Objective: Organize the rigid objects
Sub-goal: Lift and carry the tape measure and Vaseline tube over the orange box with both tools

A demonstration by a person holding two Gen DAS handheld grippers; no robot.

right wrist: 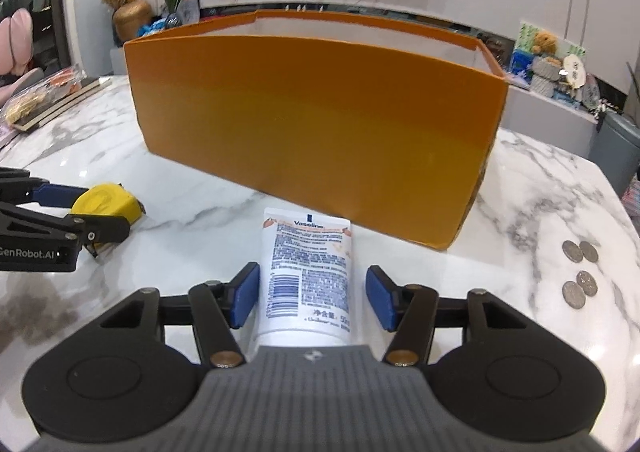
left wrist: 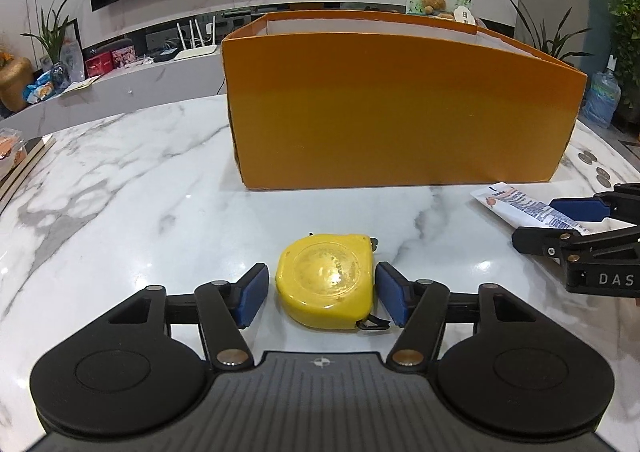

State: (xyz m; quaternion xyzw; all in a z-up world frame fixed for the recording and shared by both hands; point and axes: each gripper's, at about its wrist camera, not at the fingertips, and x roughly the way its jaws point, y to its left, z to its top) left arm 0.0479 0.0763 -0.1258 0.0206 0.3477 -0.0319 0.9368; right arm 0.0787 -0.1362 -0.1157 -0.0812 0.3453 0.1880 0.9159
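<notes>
A yellow tape measure lies flat on the white marble table, between the blue pads of my left gripper. The jaws are open, with a narrow gap at each side. A white Vaseline tube lies label up between the pads of my right gripper, also open, with a clear gap at the right pad. Behind both stands a large orange box with an open top. In the right wrist view the left gripper and tape measure show at the left.
Several coins lie on the table right of the tube, near the orange box's corner. Books and a snack bag sit at the table's far left edge. Bare marble separates the two grippers.
</notes>
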